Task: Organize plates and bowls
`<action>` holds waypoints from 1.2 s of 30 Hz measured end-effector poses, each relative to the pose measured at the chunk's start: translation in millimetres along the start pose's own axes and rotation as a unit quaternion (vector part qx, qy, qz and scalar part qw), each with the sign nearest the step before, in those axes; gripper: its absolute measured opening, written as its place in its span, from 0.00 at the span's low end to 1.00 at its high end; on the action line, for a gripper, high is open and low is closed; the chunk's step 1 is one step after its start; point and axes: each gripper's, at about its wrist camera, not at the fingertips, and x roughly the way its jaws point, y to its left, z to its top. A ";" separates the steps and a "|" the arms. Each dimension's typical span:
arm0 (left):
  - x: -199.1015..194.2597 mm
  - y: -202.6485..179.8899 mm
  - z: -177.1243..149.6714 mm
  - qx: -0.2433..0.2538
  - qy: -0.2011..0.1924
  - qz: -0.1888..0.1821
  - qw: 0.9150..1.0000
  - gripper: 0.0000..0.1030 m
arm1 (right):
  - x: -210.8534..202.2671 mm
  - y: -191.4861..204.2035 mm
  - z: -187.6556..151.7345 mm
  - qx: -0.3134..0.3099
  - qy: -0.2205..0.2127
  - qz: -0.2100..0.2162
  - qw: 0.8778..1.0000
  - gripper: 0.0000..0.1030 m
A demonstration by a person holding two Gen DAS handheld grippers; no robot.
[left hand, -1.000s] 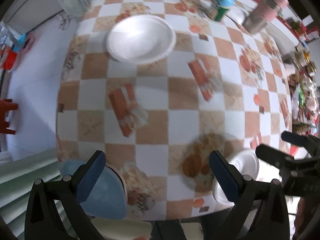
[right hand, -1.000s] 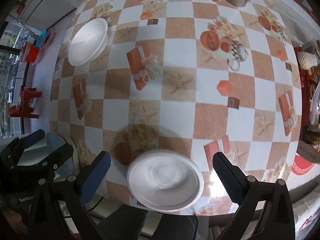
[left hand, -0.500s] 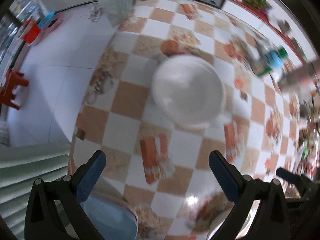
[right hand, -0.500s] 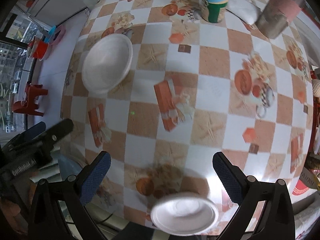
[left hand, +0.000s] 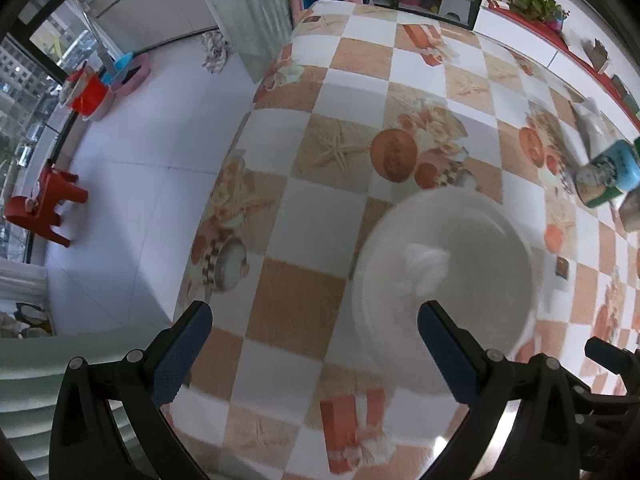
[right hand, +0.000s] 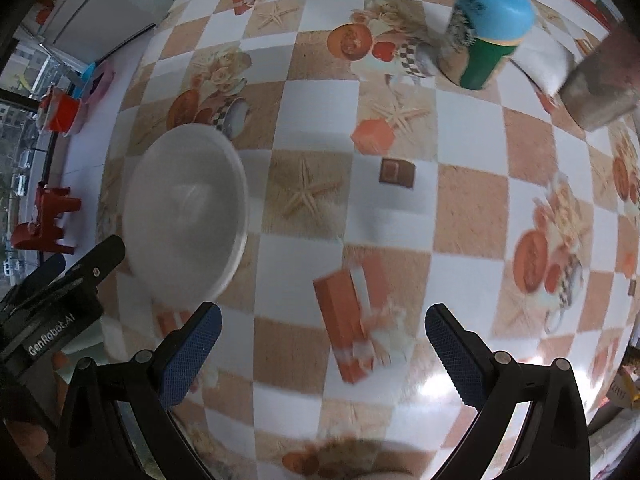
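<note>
A white bowl (left hand: 444, 272) rests on the checkered tablecloth (left hand: 340, 216), just ahead of my left gripper (left hand: 314, 350) and toward its right finger. That gripper is open with nothing between its fingers. In the right wrist view the same white bowl (right hand: 186, 212) lies at the left, ahead of my open right gripper (right hand: 322, 346), which hovers over the cloth and holds nothing. The left gripper's black body (right hand: 52, 300) shows beside the bowl at the lower left. The small white plate and the blue bowl seen before are out of view.
A green bottle with a blue cap (right hand: 490, 28) and a metal cup (right hand: 600, 92) stand at the far right of the table. The table's left edge (left hand: 224, 216) drops to a white tiled floor with a red stool (left hand: 44, 208) and plastic tubs (left hand: 92, 92).
Both grippers moved forward across the table toward the white bowl, which now looms much larger. The small white plate and the blue bowl near the front edge slid out of view.
</note>
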 end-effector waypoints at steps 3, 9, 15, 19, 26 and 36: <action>11.7 -4.4 7.1 0.010 -0.002 0.006 1.000 1.00 | 11.0 7.3 12.1 -0.006 -0.006 0.000 1.000 1.00; 29.1 -13.3 19.3 0.033 -0.002 0.015 0.999 0.95 | 30.7 20.4 22.0 -0.024 -0.010 -0.010 1.000 1.00; 51.0 -18.5 23.4 0.036 0.036 -0.004 0.999 0.66 | 41.8 32.0 23.9 -0.035 -0.011 -0.011 0.999 0.68; 49.2 -32.6 19.7 0.057 0.031 -0.029 0.997 0.33 | 45.0 34.0 22.7 -0.034 -0.010 0.021 0.999 0.44; 45.2 -44.1 5.2 0.071 0.037 -0.031 0.996 0.28 | 47.1 39.3 18.4 -0.040 0.007 0.063 0.997 0.16; 34.3 -57.5 -60.7 0.074 0.073 -0.035 0.994 0.28 | 48.0 19.0 -35.9 -0.074 0.057 0.052 0.994 0.17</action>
